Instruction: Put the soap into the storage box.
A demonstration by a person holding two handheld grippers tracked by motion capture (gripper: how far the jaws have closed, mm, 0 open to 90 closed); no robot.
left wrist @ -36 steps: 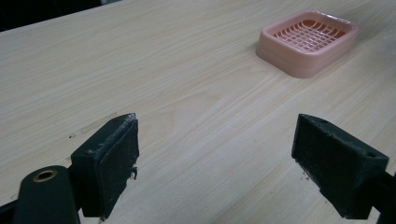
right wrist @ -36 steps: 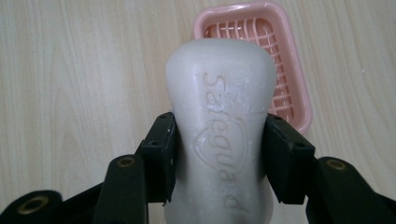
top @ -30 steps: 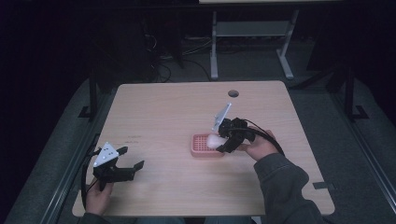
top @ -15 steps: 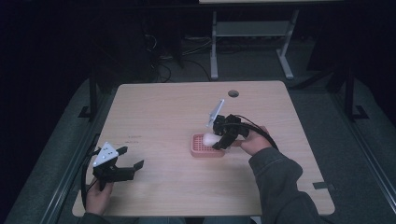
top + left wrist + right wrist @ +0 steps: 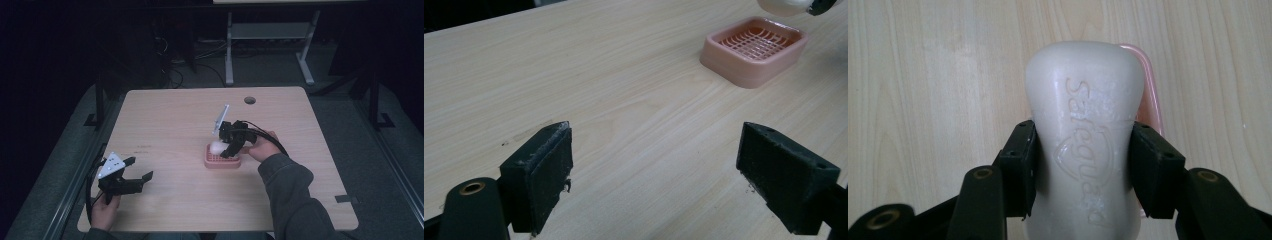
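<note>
My right gripper (image 5: 1082, 150) pinches the soap bar (image 5: 1085, 130) by its sides, bar sticking out toward 12 o'clock, over the pink soap dish (image 5: 222, 160). My left gripper (image 5: 669, 175) is spread, nothing between.

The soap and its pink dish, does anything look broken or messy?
Nothing stands out. The soap is whole, clamped in the right gripper over the pink dish, which sits flat and empty on the table.
</note>
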